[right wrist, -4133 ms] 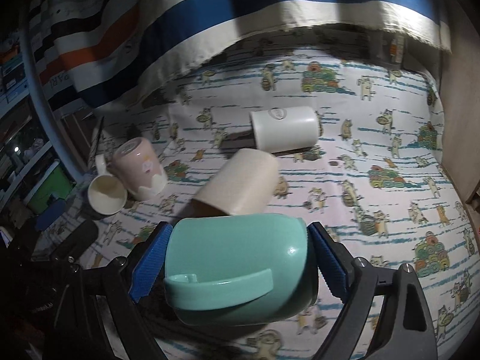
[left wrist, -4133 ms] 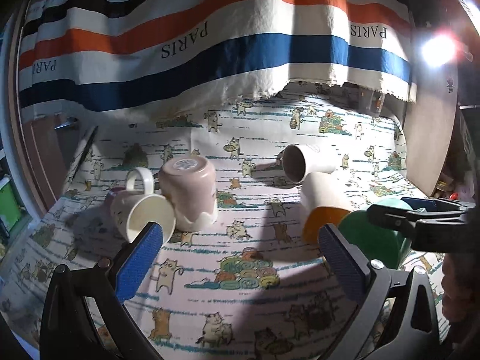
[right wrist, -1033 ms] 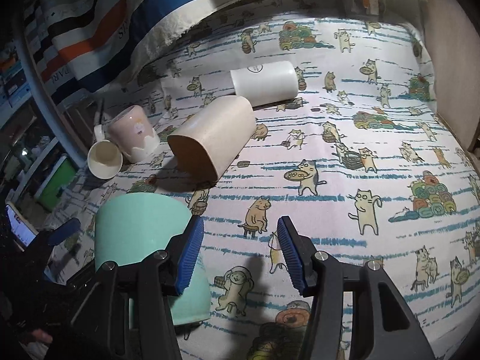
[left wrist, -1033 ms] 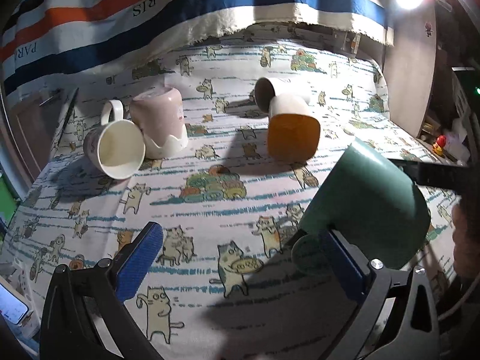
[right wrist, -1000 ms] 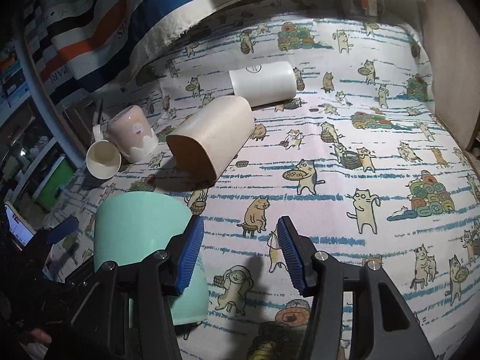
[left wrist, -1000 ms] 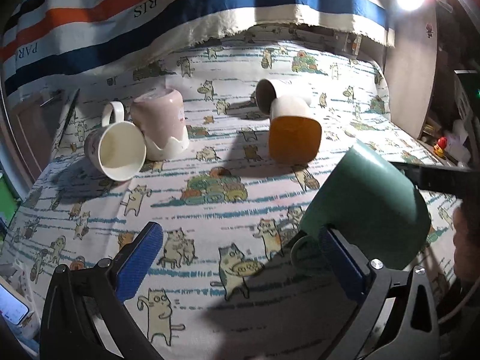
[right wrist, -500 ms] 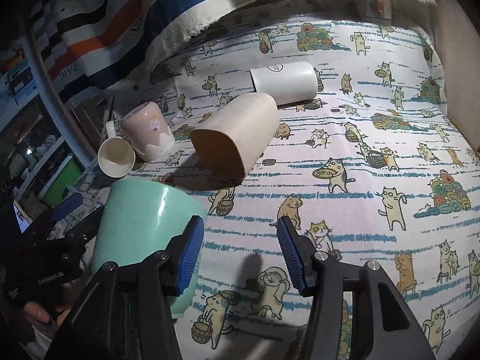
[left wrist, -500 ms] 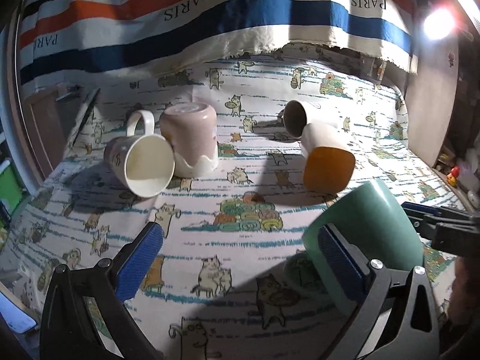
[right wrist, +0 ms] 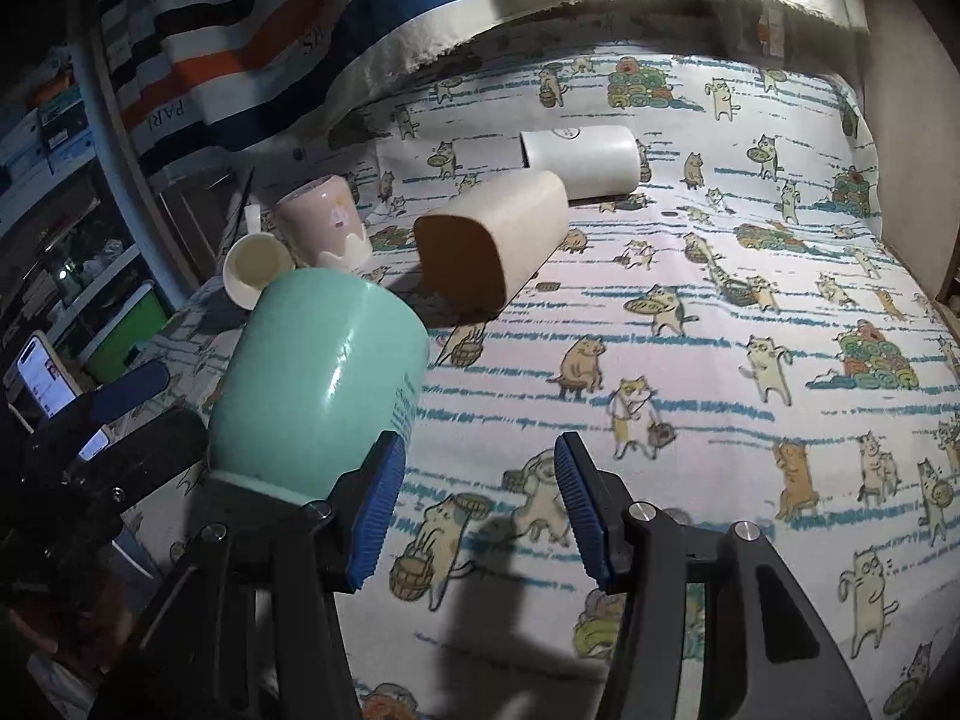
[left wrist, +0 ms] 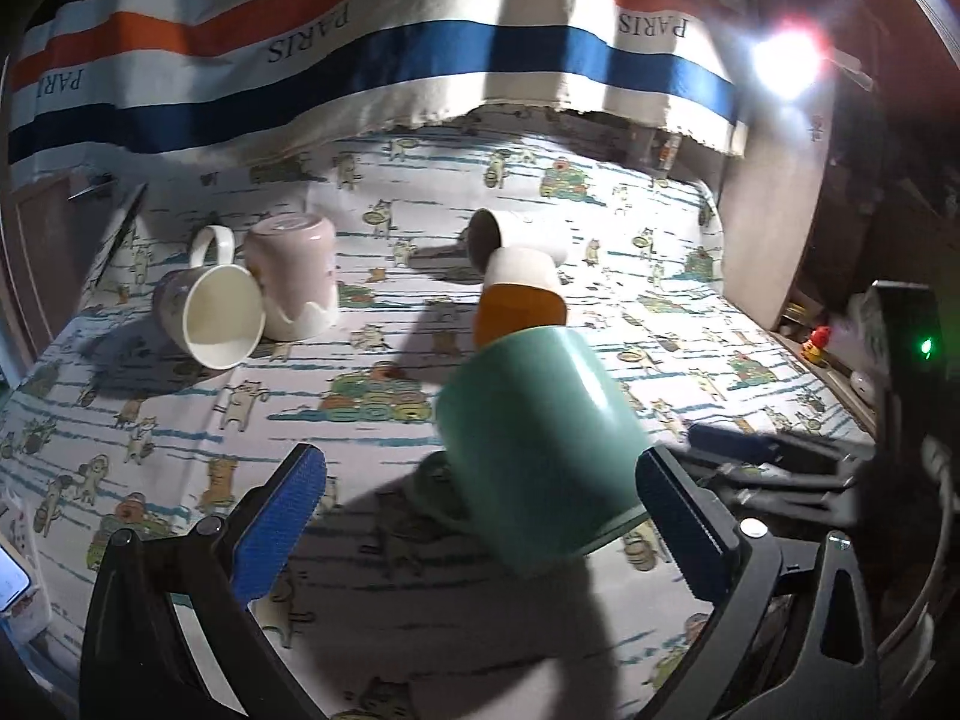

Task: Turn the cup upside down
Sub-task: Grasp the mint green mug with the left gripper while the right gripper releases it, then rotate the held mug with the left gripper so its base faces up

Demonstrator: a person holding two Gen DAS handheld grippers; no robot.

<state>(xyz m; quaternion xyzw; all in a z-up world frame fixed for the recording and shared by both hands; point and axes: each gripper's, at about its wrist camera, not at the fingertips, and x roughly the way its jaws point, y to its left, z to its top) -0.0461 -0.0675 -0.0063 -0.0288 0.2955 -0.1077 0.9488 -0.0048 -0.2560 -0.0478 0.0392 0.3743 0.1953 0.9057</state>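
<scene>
A mint green mug (left wrist: pixel 540 438) stands bottom-up on the cat-print cloth, leaning in this view, between the wide-open fingers of my left gripper (left wrist: pixel 480 528), nearer the right finger. In the right wrist view the same mug (right wrist: pixel 318 384) stands upside down just left of my right gripper (right wrist: pixel 474 510), outside its left finger. The right gripper's jaws are apart with nothing between them. The right gripper also shows in the left wrist view (left wrist: pixel 774 450) at the mug's right.
A cream mug (left wrist: pixel 210 312) lies on its side beside an upside-down pink cup (left wrist: pixel 294 282) at the far left. A beige cup with an orange inside (right wrist: pixel 492 234) and a white cup (right wrist: pixel 582 162) lie on their sides. A striped cloth (left wrist: pixel 360 36) hangs behind. A phone (right wrist: pixel 42 384) glows at left.
The right gripper has let go of the green mug, which now stands upside down on the cloth. The left gripper has moved closer, so the mug sits between its open fingers.
</scene>
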